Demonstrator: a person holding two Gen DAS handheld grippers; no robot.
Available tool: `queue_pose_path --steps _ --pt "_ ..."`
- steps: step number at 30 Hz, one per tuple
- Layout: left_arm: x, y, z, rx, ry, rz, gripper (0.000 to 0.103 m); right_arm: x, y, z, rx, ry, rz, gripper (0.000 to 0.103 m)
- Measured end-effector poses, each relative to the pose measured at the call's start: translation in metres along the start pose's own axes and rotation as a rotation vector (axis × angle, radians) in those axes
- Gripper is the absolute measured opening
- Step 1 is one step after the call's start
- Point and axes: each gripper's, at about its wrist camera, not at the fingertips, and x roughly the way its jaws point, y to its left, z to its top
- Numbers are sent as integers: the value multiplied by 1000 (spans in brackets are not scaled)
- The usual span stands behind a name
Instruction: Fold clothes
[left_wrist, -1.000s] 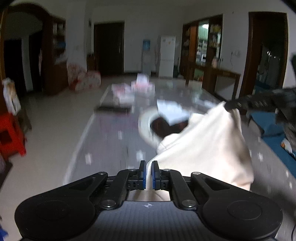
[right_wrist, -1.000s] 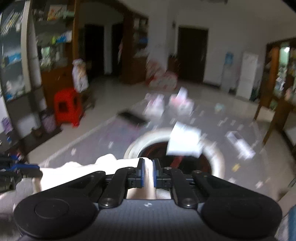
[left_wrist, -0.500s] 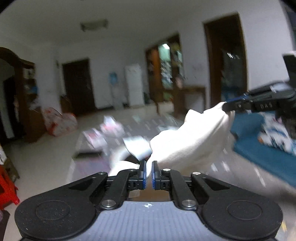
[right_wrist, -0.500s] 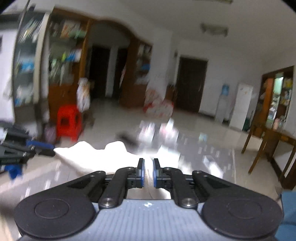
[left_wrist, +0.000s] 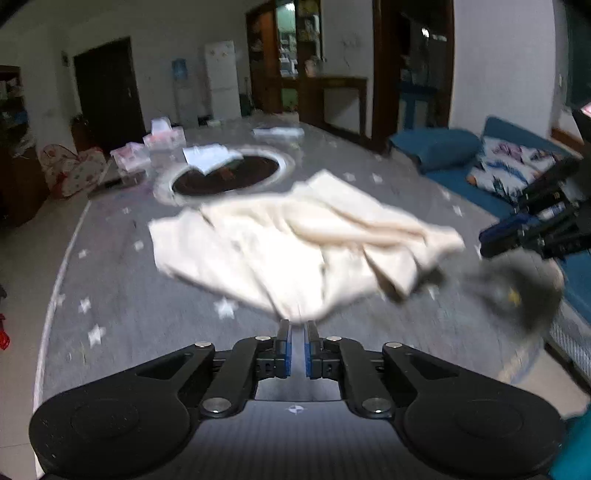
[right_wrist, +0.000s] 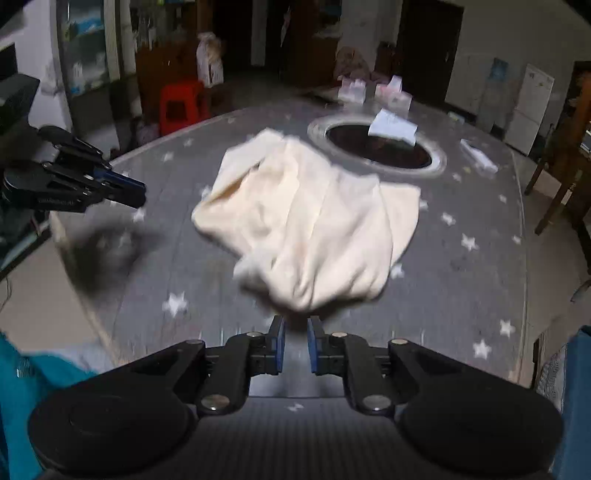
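Left wrist view: a cream garment (left_wrist: 295, 247) is seen lying crumpled on the grey star-patterned bench (left_wrist: 122, 295), at 12 o'clock from the left gripper (left_wrist: 297, 345). The jaws are set at a narrow gap, having just been opening; the cloth's near hem sits just beyond the tips, with nothing between the pads. A dark round opening (left_wrist: 225, 171) in the bench is noted behind the garment at 11 o'clock. The right gripper (left_wrist: 491, 240) is seen at 3 o'clock, beside the cloth's right corner. Right wrist view: the same garment (right_wrist: 314, 221) is bunched at 12 o'clock, just past the right gripper (right_wrist: 295, 345), whose jaws have just been opening to a small gap, empty. The left gripper (right_wrist: 129, 194) is seen at 10 o'clock, apart from the cloth.
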Motion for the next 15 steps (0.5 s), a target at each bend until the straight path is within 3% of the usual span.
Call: queue_pose_path --steps 5,9,12,13,14,15 --pt "27 -16 17 40 -9 -41 40 16 8 28 -37 -77 16 29" --pt "60 -34 17 109 23 -66 42 42 10 39 -35 -57 30 30" --pt "78 -40 12 139 52 -54 38 59 7 35 -20 -24 32 30" --pt "81 -41 10 142 57 -55 30 63 5 33 -14 -15 30 30" --pt "82 -40 8 141 58 -56 11 65 3 30 -7 -7 27 30" --pt "81 -39 6 138 51 -57 10 65 2 28 0 0 24 30"
